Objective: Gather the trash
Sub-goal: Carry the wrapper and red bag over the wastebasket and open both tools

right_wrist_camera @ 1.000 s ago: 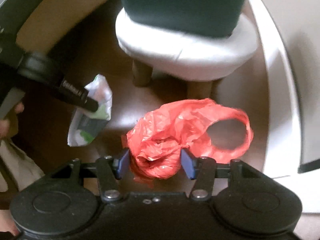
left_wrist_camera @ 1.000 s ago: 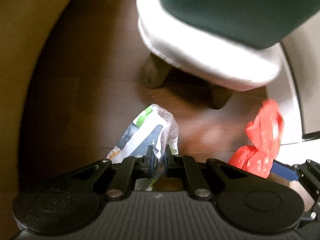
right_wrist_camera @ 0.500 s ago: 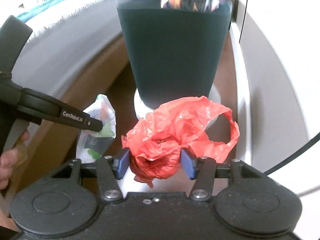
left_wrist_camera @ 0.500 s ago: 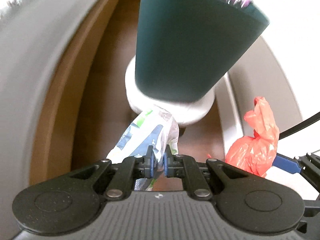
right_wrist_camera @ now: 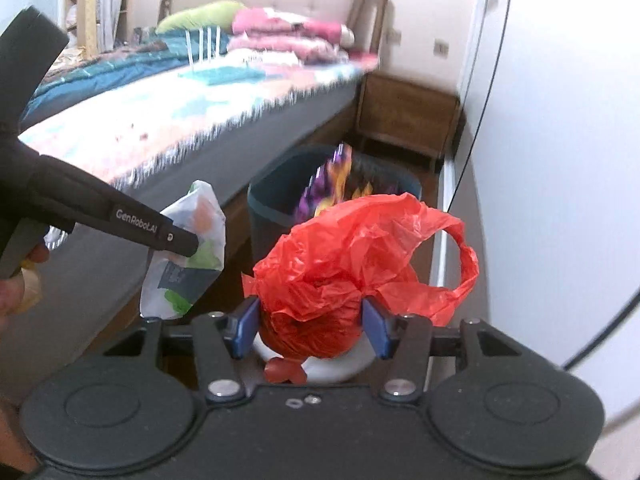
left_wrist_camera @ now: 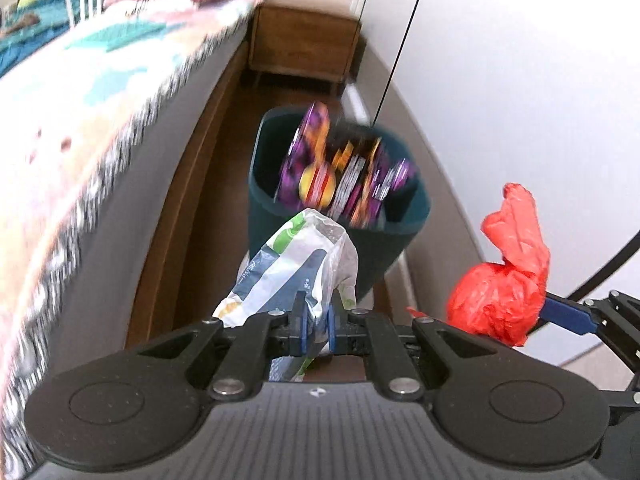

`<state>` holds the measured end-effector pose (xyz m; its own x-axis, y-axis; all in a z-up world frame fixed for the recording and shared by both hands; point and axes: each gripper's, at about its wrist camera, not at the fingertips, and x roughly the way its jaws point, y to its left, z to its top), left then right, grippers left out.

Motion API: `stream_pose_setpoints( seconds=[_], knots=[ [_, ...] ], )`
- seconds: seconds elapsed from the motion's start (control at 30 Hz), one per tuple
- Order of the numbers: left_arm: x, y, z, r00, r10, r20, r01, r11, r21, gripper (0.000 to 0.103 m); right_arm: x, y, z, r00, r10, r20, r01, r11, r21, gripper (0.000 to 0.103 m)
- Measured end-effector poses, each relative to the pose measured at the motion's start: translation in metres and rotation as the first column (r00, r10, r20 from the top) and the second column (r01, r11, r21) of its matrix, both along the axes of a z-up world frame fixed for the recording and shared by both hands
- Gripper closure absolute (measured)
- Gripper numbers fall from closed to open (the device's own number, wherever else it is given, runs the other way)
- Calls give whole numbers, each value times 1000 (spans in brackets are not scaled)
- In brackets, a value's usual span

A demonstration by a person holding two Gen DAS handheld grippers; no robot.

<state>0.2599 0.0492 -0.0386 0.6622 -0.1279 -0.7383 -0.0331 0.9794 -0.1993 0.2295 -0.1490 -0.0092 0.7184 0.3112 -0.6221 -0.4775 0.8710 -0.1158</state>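
Nearby, bed (right_wrist_camera: 168, 120) beside full bin (right_wrist_camera: 276, 200)

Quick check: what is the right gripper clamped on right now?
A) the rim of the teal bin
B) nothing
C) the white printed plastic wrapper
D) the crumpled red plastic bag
D: the right gripper has its blue pads pressed on either side of the crumpled red plastic bag.

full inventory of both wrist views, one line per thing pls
bin: 1, dark teal, on floor between bed and wall
snack wrappers: several, purple/orange, sticking out of bin
white wrapper: 1, white/blue/green, pinched in left tool
red bag: 1, red plastic, between right tool's pads
bed: 1, patterned cover, left of bin
nightstand: 1, brown wood, behind bin
left tool: 1, black, shut on wrapper
right tool: 1, black, gripping bag
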Motion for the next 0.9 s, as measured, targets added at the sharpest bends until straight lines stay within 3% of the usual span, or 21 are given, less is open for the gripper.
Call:
stream_pose_setpoints(
  seconds=[0.17, 0.43, 0.6, 0.9],
  knots=[
    [31, -8, 38, 997, 0, 78, -1, 1000, 14, 95, 29, 3, 22, 997, 10, 74, -10, 1000, -6, 49],
    [81, -14, 58, 990, -6, 141, 1, 999, 37, 95, 79, 5, 38, 992, 1, 129, -1, 1000, 1, 49],
    [123, -15, 42, 990, -16, 141, 10, 999, 41, 94, 113, 7, 26, 991, 5, 131, -3, 1000, -17, 49],
    [191, -16, -9, 996, -30, 84, 24, 997, 68, 95, 166, 22, -32, 998, 33, 54, -28, 996, -90, 49]
  ],
)
